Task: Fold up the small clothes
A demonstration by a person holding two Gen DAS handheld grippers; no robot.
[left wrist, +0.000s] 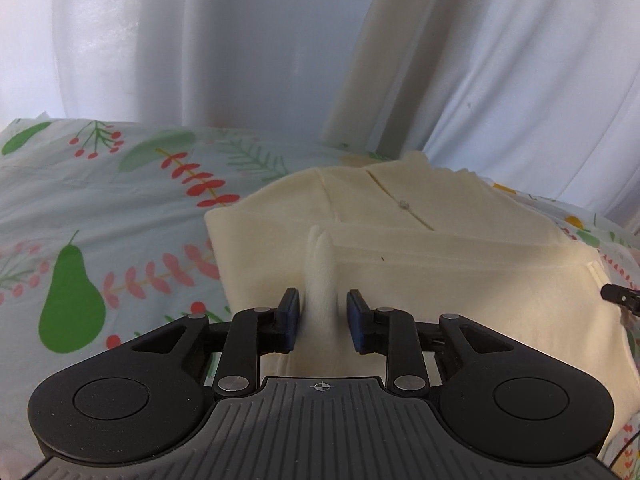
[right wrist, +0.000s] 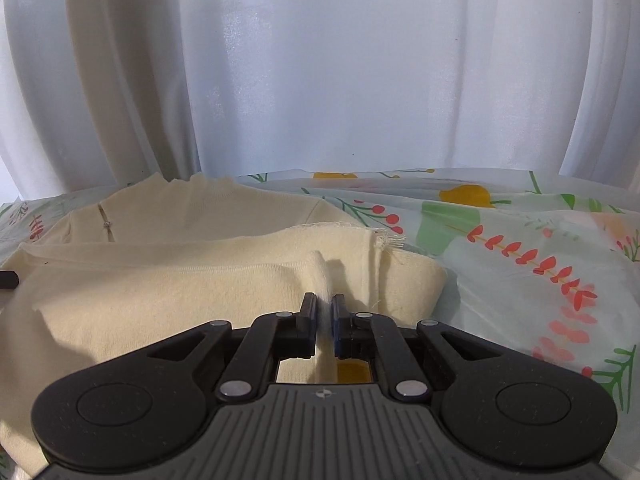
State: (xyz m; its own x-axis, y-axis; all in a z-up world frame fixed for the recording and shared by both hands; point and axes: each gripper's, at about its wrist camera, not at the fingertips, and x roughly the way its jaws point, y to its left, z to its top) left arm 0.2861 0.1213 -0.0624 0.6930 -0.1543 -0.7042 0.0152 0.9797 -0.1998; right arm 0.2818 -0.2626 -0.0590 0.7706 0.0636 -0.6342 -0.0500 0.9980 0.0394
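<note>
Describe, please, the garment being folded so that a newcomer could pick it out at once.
On the printed sheet below the white curtains lies a cream sweater, partly folded. It is the only plain, unpatterned item there, with a small button at its neck slit and a frayed seam corner.

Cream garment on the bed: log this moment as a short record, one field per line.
garment: cream knit top, folded over itself, small button at its neck slit
surface: floral printed sheet
backdrop: white curtain
left claw: open, a raised pinch of cream fabric standing between its pads, untouched
right claw: shut on a ridge of the same top
loose threads: frayed edge at the fold's right corner
</note>
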